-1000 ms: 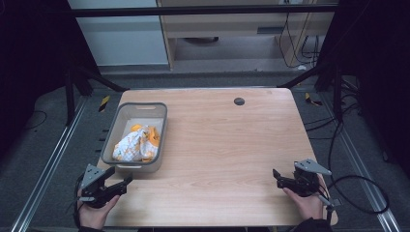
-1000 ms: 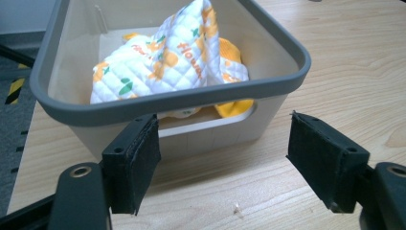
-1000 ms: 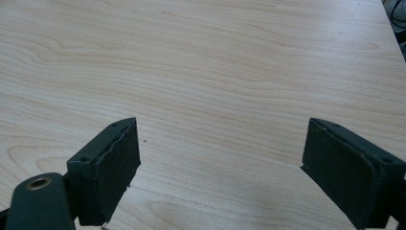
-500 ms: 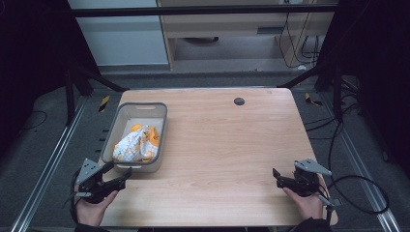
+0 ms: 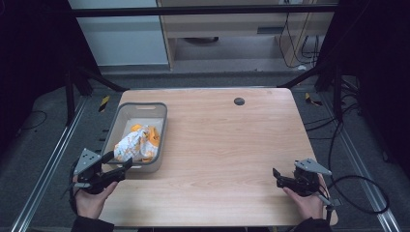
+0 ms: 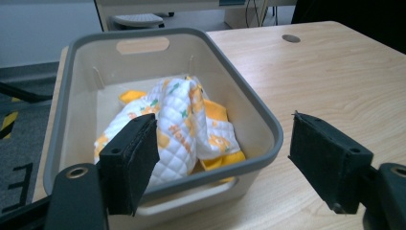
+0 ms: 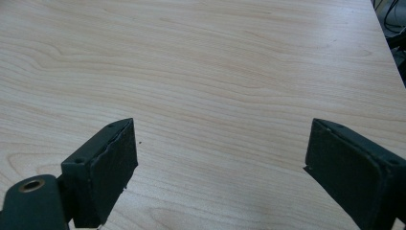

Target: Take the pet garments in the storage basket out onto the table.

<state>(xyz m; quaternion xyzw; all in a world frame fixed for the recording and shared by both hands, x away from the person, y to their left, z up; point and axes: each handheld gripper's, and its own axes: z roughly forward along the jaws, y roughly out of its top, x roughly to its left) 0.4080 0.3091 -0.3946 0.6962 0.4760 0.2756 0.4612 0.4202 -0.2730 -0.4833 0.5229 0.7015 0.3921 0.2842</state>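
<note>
A grey plastic bin [image 5: 159, 126] stands on the left side of the wooden table [image 5: 232, 140]. A crumpled white and orange quilted cloth [image 5: 134, 144] lies inside it; in the left gripper view the cloth [image 6: 179, 124] fills the bin's [image 6: 253, 108] near half. My left gripper [image 5: 118, 164] is open just short of the bin's near wall, jaws level with the rim, nothing between them [image 6: 225, 163]. My right gripper [image 5: 276, 176] rests open near the front right edge, over bare wood [image 7: 220, 158].
A dark round grommet [image 5: 239, 101] sits in the table near the back edge. Black frame posts and cables stand around the table, with floor rails at both sides.
My left gripper has moved up and forward from the front left corner toward the bin's near wall. The right gripper has stayed put.
</note>
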